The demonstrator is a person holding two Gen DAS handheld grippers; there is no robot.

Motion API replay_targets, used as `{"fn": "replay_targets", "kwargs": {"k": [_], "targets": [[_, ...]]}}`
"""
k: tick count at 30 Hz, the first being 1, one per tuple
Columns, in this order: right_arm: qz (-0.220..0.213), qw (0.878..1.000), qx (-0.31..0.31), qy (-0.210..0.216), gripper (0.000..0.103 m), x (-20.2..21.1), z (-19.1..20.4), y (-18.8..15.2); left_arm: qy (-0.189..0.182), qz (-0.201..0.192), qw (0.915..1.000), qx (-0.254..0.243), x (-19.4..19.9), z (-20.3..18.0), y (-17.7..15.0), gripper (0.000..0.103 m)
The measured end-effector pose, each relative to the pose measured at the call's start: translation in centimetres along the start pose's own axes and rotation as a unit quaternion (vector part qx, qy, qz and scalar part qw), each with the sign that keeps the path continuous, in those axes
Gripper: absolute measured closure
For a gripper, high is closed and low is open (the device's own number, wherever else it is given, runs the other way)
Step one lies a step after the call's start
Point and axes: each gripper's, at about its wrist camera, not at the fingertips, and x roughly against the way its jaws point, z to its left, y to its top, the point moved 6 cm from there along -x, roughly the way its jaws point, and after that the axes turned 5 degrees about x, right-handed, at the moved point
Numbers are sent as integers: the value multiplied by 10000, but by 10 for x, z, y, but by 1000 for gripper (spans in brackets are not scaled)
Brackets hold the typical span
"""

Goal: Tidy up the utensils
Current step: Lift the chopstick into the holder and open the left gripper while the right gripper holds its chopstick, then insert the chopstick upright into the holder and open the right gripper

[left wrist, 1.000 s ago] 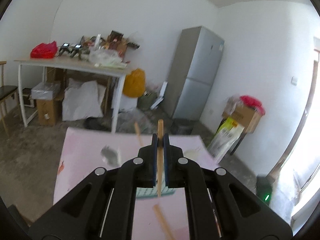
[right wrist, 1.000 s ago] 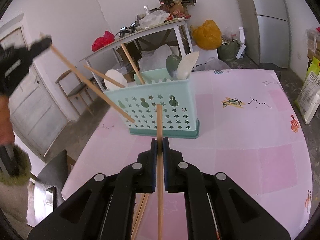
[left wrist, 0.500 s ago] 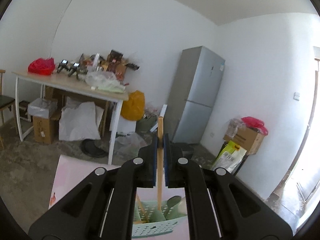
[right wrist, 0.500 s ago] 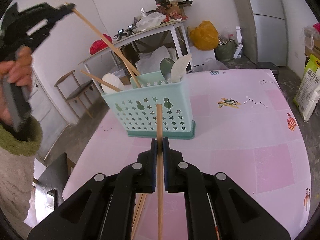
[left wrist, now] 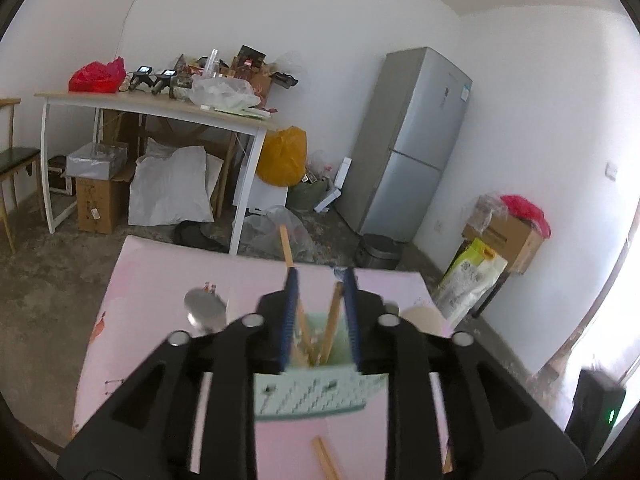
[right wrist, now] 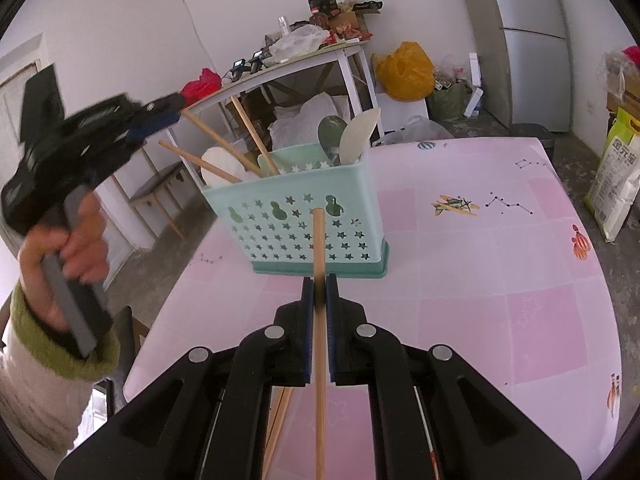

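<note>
A mint perforated basket (right wrist: 304, 232) stands on the pink table (right wrist: 480, 280) and holds several wooden chopsticks (right wrist: 252, 136) and spoons (right wrist: 331, 132). My left gripper (right wrist: 164, 114) hovers above the basket's left end, its jaws opening. In the left wrist view a chopstick (left wrist: 334, 320) leans free between the parted blue pads (left wrist: 290, 300), its lower end inside the basket (left wrist: 312, 396). My right gripper (right wrist: 319, 280) is in front of the basket, shut on one chopstick (right wrist: 319, 240) that points at it.
Loose chopsticks (right wrist: 280, 412) lie on the table under my right gripper. A person's hand with a green cuff (right wrist: 64, 340) holds the left gripper. Behind stand a cluttered white table (right wrist: 312, 56), a fridge (left wrist: 412, 144) and a chair (right wrist: 160, 196). The table's left edge drops off beside the basket.
My left gripper came down over the basket and its jaws parted. The chopstick it gripped now stands loose in the basket. The right gripper kept still.
</note>
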Motion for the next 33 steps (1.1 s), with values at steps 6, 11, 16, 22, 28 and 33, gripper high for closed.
{"fn": "replay_targets", "kwargs": {"k": [6,11,16,22,28,33], "targets": [[-256,9996,-79,47,97,13,-1,13,181,173,9994,-246,32,2,-29,57],[-683,9975,15,152,97,29,2,46,518,571,9965,-334,44,16,-68,49],[-1241,9914,276,297,97,43,13,100,1161,1190,9857,-271,36,41,-105,48],[-1844,9801,613,399,97,51,35,163,1812,1649,9692,-256,31,66,-123,45],[-2396,9668,884,134,97,44,52,213,2090,1687,9631,-180,36,78,-118,42],[-2426,9659,908,29,97,17,55,222,2260,1671,9595,-187,36,83,-114,41]]}}
